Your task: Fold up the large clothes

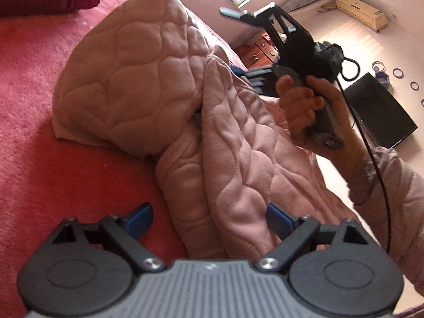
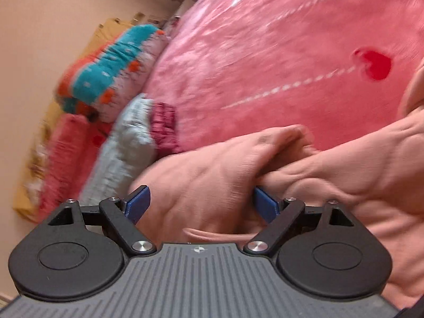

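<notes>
Nearest us, the left gripper (image 1: pixel 209 218) has its fingers spread wide, released, straddling a thick ridge of the pink quilted garment (image 1: pixel 148 79); the pads do not press the cloth. The garment lies bunched on the red bed cover (image 1: pixel 31 100), one rounded part flopped over toward the left of that ridge, the rest trailing right.

Our right gripper (image 2: pixel 201 202) also shows its fingers parted, cloth bulging between them; the view is blurred, so we cannot tell whether the pads touch, but nothing looks clamped. Beyond the garment, in the left wrist view, a hand (image 1: pixel 312 114) holds the right gripper's handle above the garment's far side, a cable hanging from it.

Farther off from the garment: stacked pillows (image 2: pixel 114 79) at the bed's head, a wall air conditioner (image 1: pixel 363 12).

We judge this an early step: the garment is still crumpled, no fold made. The next move calls for closing on an edge or sleeve with each gripper and pulling the cloth flat.
</notes>
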A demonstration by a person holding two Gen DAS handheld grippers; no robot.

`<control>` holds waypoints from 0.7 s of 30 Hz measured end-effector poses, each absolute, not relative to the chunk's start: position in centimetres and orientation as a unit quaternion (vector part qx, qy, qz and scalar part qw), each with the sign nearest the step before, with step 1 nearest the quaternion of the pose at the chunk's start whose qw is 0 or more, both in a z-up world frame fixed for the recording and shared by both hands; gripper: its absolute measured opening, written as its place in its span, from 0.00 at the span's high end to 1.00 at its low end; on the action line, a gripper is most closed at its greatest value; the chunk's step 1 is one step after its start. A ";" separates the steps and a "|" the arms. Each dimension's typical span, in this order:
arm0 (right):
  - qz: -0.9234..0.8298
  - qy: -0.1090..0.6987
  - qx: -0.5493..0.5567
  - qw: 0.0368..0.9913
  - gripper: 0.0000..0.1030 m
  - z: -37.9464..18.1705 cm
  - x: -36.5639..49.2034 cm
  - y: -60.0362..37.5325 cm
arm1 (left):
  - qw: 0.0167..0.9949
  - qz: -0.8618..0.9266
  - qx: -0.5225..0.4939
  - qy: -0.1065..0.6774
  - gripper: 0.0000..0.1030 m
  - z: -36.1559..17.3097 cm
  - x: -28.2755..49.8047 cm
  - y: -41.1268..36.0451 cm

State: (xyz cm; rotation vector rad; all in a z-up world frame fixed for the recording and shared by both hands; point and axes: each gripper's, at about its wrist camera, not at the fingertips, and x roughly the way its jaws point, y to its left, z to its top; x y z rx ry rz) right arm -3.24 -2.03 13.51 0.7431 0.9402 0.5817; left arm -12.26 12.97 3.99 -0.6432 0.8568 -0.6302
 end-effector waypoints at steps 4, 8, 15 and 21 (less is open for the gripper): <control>0.299 0.438 0.375 0.760 0.00 13.0 -2.8 -0.9 | 0.808 -0.301 -0.306 0.404 0.11 3.8 -12.1 12.3; 0.301 0.451 0.415 0.731 0.17 11.7 -2.1 -0.3 | 0.806 -0.308 -0.304 0.405 0.09 3.9 -12.0 11.7; 0.305 0.417 0.401 0.756 0.80 12.8 -3.7 0.8 | 0.799 -0.328 -0.295 0.409 0.02 3.9 -11.8 9.9; 0.289 0.310 0.382 0.822 0.84 19.1 -7.0 -0.9 | 0.793 -0.339 -0.289 0.416 0.02 4.0 -11.7 8.7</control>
